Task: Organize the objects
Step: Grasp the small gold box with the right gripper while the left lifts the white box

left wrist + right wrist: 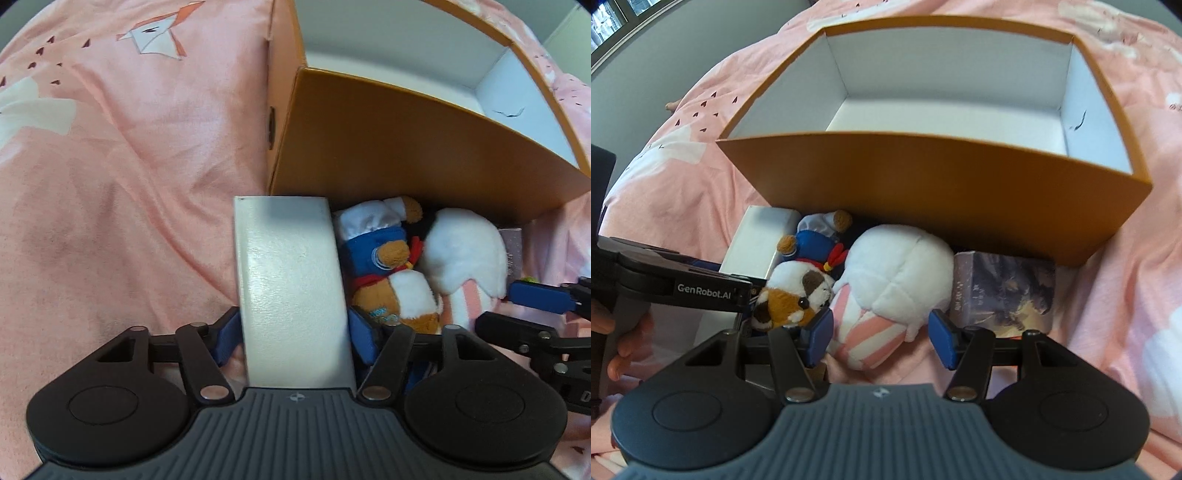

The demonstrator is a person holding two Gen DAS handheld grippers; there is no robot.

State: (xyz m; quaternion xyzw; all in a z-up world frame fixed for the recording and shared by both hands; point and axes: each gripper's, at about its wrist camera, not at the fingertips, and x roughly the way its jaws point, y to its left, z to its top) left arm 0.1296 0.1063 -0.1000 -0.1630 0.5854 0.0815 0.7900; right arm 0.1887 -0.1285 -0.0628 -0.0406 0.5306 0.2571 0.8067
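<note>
Toys and boxes lined up on a pink bedspread (pixel 1126 277), right against the near wall of an open orange box (pixel 934 184).

Left gripper (pixel 293 332) is clamped on a white box (pixel 291 280), blue pads pressed to both its sides; in the left wrist view it sits at 12 o'clock from the gripper, far end touching the orange wall. At 3 o'clock of it lies a fox plush (pixel 391 273) in a blue outfit, and next over a white plush (pixel 897 277) with pink-striped ears. Right gripper (pixel 882 334) is spread wide around those ears, with its pads (pixel 940 338) not touching them as far as I can see. A printed grey box (pixel 1004 295) sits at 3 o'clock of the white plush, touching it. Orange box has a white inside.
</note>
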